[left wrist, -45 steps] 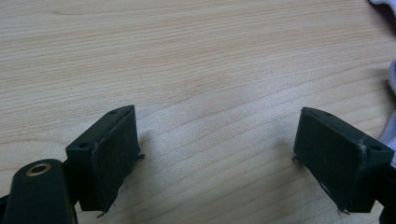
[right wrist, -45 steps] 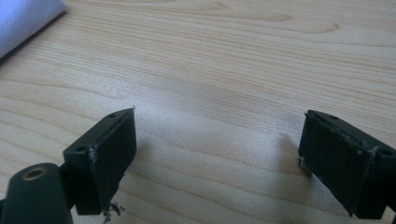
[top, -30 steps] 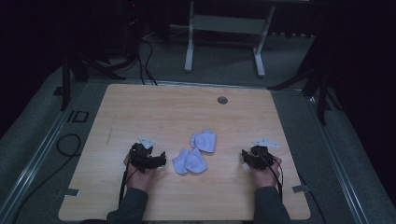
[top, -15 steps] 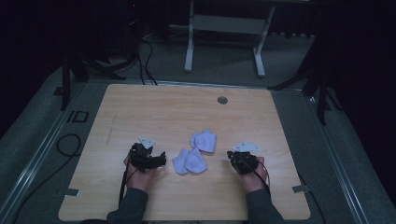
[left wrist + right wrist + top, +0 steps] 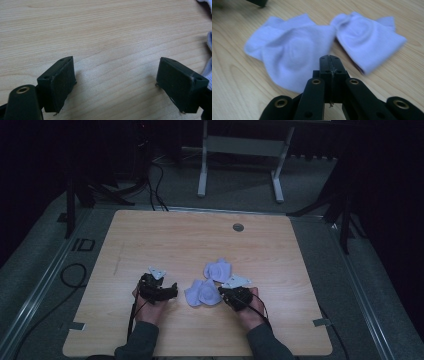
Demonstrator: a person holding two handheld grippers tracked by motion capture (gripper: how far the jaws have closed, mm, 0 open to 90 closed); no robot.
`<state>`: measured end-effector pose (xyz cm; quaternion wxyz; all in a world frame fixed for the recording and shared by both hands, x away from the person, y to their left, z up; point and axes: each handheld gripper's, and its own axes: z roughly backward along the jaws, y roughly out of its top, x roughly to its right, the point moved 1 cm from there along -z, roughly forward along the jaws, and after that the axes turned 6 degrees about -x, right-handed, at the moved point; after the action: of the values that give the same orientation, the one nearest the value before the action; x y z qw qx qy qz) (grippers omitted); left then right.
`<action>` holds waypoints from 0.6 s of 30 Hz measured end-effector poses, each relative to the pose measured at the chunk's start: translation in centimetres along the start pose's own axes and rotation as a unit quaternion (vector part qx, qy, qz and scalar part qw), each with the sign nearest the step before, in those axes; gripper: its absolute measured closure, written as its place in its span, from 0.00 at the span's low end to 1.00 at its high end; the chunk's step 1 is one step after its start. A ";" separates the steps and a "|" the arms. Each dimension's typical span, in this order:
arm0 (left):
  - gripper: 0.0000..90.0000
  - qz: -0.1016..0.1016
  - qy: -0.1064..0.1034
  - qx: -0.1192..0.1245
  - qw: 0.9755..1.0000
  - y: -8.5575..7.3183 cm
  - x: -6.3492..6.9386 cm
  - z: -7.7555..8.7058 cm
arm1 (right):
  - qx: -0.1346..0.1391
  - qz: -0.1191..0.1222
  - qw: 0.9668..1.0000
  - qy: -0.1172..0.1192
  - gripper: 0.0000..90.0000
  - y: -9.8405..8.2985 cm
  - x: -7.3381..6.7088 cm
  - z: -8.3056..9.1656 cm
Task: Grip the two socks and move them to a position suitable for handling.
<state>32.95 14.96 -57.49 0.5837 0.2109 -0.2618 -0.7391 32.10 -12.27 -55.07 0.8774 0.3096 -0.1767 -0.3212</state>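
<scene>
Where the high view looks down, a pale wood-grain table (image 5: 165,240) stands on grey carpet in a dark room, a metal frame (image 5: 240,150) beyond it. Left gripper (image 5: 167,292), left of two soft white socks. Right gripper (image 5: 225,295), touching the near sock (image 5: 202,292).

Left gripper view: jaws spread wide over bare table (image 5: 100,37).

Right gripper view: jaws pressed together, empty; ribbed, crumpled near sock (image 5: 289,57) ahead, far sock (image 5: 367,37) beyond.
</scene>
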 end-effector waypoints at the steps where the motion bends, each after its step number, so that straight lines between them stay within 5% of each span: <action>1: 0.19 -0.001 0.000 0.000 1.000 0.0 0.0 0.1 | 0.001 0.004 1.000 0.000 1.00 0.1 -0.1 -0.1; 18: 0.63 -0.016 -0.017 0.000 1.000 -0.2 0.5 1.0 | -0.020 -0.007 1.000 0.018 0.98 -0.4 -1.0 -1.4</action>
<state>32.04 14.66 -56.87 0.5676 0.2023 -0.2681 -0.7517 31.88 -11.23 -56.56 0.8838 0.2992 -0.1526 -0.3256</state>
